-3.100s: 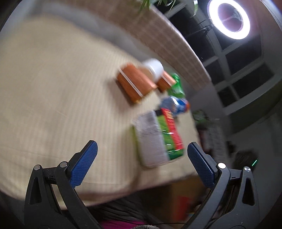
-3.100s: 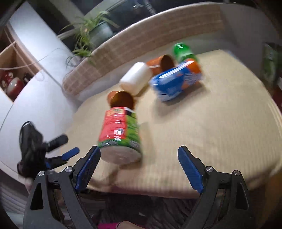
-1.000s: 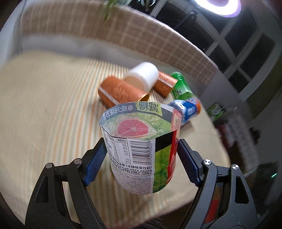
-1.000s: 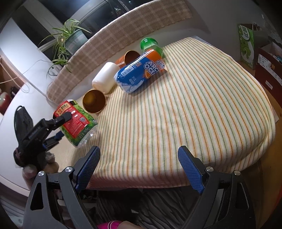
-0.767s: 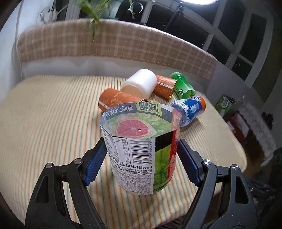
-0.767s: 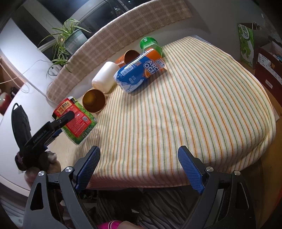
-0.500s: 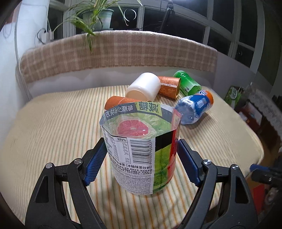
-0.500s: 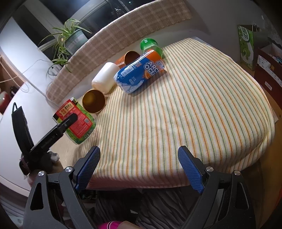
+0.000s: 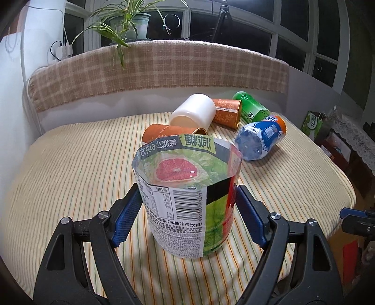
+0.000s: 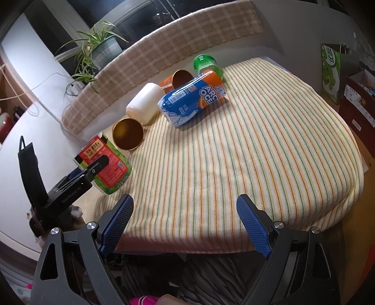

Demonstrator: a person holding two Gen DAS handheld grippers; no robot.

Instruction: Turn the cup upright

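A cup cut from a green and red drink bottle [image 9: 187, 194] stands upright, open end up, on the striped tablecloth [image 9: 70, 169] near the front left edge. My left gripper [image 9: 187, 211] is shut on it, blue pads pressed against both sides. The same cup shows in the right wrist view [image 10: 105, 169], nearly upright, with the left gripper's black finger across it. My right gripper [image 10: 185, 220] is open and empty, in front of the table's near edge.
Several cups lie on their sides at the back: a white one [image 9: 193, 112], two orange ones [image 9: 168, 132] [image 9: 226, 112], a green one [image 9: 253, 110] and a blue and orange one [image 9: 260, 138]. A checked backrest [image 9: 152, 68] and a potted plant [image 9: 126, 21] stand behind.
My left gripper closed on the lying green and red cup, turned it open end up and lowered it to the cloth. My right gripper has stayed still and open.
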